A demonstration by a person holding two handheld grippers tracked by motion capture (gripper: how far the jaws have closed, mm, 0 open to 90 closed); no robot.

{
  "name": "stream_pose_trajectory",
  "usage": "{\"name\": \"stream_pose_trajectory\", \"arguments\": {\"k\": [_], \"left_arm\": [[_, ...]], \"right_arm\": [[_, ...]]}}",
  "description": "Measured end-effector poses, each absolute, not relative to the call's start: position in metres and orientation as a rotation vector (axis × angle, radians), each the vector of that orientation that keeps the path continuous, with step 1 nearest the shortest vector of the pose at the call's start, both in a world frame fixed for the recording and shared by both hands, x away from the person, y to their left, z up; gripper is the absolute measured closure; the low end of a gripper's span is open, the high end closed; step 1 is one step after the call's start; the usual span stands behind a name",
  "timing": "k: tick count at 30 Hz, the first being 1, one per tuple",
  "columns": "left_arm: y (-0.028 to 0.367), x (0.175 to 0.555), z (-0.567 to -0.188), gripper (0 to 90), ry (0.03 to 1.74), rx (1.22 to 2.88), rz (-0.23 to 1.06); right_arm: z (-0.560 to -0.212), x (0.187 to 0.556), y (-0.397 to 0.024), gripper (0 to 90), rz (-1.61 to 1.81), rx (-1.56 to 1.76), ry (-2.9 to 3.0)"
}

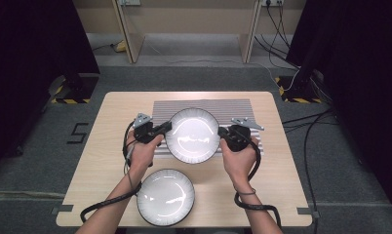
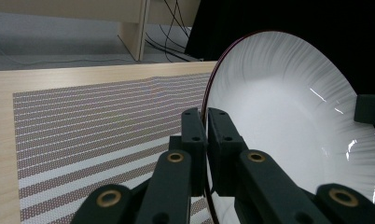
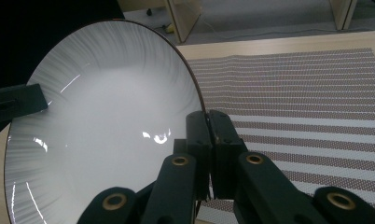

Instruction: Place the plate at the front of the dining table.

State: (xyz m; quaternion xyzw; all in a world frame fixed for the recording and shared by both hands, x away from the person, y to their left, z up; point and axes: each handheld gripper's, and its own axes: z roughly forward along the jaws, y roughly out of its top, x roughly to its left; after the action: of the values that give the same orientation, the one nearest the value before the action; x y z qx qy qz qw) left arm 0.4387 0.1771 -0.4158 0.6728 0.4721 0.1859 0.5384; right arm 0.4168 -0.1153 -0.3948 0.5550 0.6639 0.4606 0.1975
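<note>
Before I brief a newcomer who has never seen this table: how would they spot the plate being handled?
On the wooden table lies a striped placemat. Over it is a white plate, its rim pinched by the left hand-held gripper and the right hand-held gripper. The other white plate lies untouched on bare wood nearer the person.

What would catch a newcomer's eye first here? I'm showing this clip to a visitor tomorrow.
The glossy white ribbed plate with a dark rim over the striped woven placemat, pinched at opposite edges by the left gripper and right gripper, both shut on its rim. A second, matching white plate lies on the pale wooden table, near the front edge.
</note>
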Motion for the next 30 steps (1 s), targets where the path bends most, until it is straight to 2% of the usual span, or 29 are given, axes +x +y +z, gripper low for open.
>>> {"name": "stream_pose_trajectory", "arguments": {"k": [30], "left_arm": [[0.171, 0.456, -0.420, 85.7, 1.148, 1.599, 0.434]], "right_arm": [[-0.399, 0.434, -0.118, 88.3, 1.272, 1.572, 1.839]]}}
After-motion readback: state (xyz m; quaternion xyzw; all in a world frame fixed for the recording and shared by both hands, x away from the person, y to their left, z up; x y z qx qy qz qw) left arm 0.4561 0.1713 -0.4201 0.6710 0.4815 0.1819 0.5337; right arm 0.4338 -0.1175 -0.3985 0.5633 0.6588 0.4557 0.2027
